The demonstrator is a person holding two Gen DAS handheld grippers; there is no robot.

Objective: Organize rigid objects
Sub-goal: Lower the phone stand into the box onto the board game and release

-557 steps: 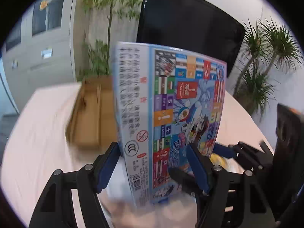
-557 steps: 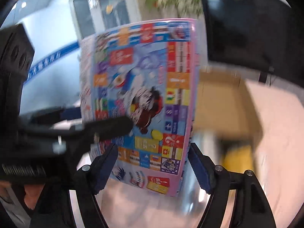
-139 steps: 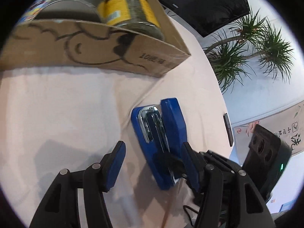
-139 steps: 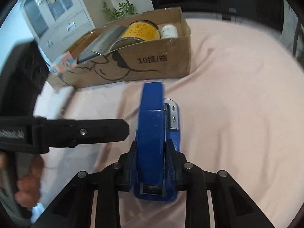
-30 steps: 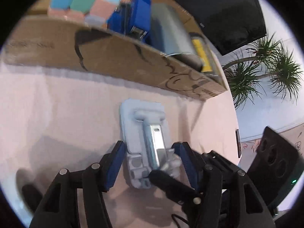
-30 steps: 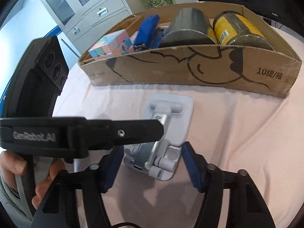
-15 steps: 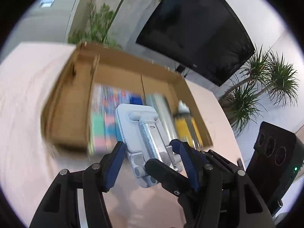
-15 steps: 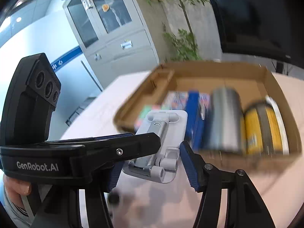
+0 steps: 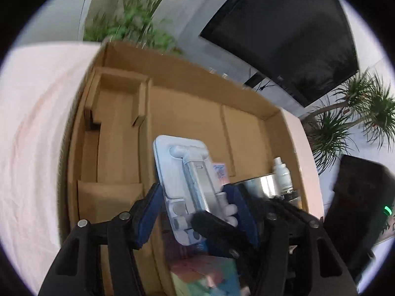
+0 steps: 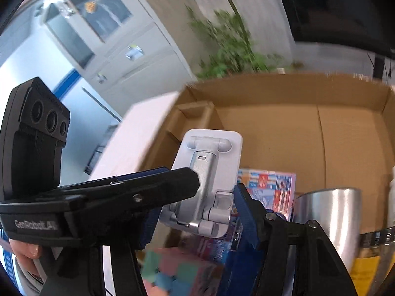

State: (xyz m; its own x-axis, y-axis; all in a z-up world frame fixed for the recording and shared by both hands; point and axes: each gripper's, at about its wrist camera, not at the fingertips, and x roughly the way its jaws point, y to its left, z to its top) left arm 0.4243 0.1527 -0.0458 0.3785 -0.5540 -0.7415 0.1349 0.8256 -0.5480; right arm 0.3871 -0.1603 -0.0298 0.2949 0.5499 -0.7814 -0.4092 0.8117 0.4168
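Both grippers clamp a white folding phone stand (image 10: 208, 182) above the cardboard box (image 9: 187, 83): the left gripper (image 9: 195, 212) and right gripper (image 10: 197, 212) share one grip; uneven release could tip it onto the steel cup (image 10: 328, 209).

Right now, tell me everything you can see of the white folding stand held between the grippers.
The white folding stand is a flat, round-cornered plate of pale plastic with a brushed metal arm down its middle, hinged on a white crossbar at the top and on knuckles at the bottom. It is folded flat and held tilted in the air above the open cardboard box. Both the left gripper and the right gripper clamp its lower end.
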